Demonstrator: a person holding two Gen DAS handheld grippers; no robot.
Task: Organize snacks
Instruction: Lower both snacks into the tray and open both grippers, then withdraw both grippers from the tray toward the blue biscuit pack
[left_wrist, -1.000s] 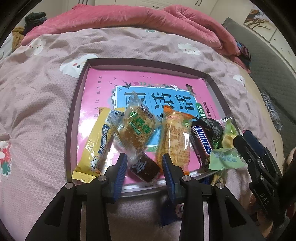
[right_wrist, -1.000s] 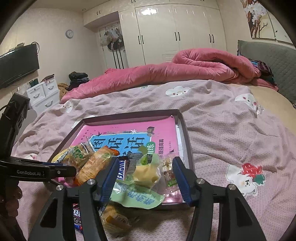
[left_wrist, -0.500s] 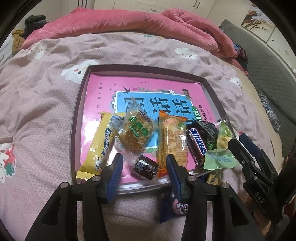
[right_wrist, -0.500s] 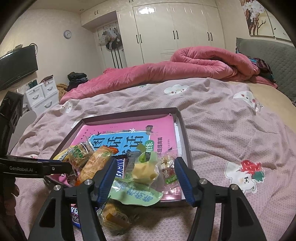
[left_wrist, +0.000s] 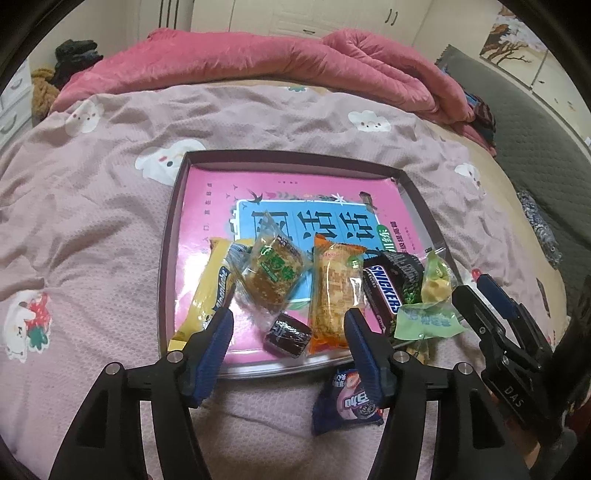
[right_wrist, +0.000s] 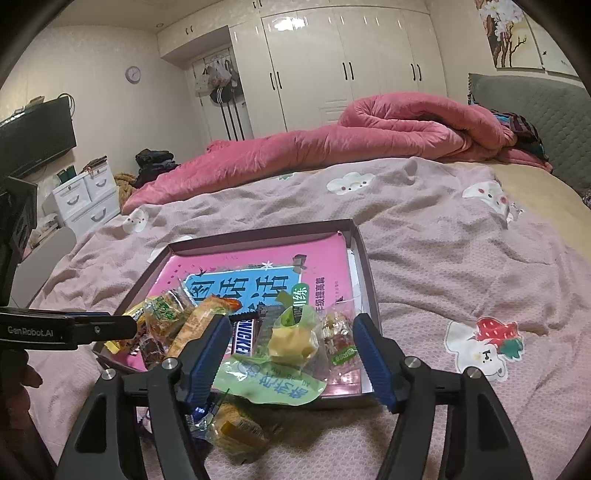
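Only the left wrist view shows the dark blue Oreo-style packet (left_wrist: 345, 402) lying on the bed cover (left_wrist: 92, 236) just outside the near rim of the tray (left_wrist: 168, 236), between the left claw's (left_wrist: 288, 352) spread blue fingers. Only the right wrist view shows the wardrobe (right_wrist: 343, 70), the wall clock (right_wrist: 132, 74) and a crinkled clear packet with a yellow snack (right_wrist: 236, 432) on the bed just in front of the tray.

The tray is shallow, dark-rimmed and rectangular, lined with a glossy pink book (left_wrist: 295, 192). Along the tray's near edge lie a yellow bar (left_wrist: 210, 291), a clear crumbly biscuit pack (left_wrist: 271, 275), an orange-ended wafer pack (left_wrist: 334, 291), a small dark sweet (left_wrist: 288, 334), a Snickers bar (left_wrist: 382, 295) and a pale green wrapper (right_wrist: 273, 380) draped over the rim.

The right claw (right_wrist: 286, 358) stands apart around that green wrapper, gripping nothing. The snacks' small print is unreadable.
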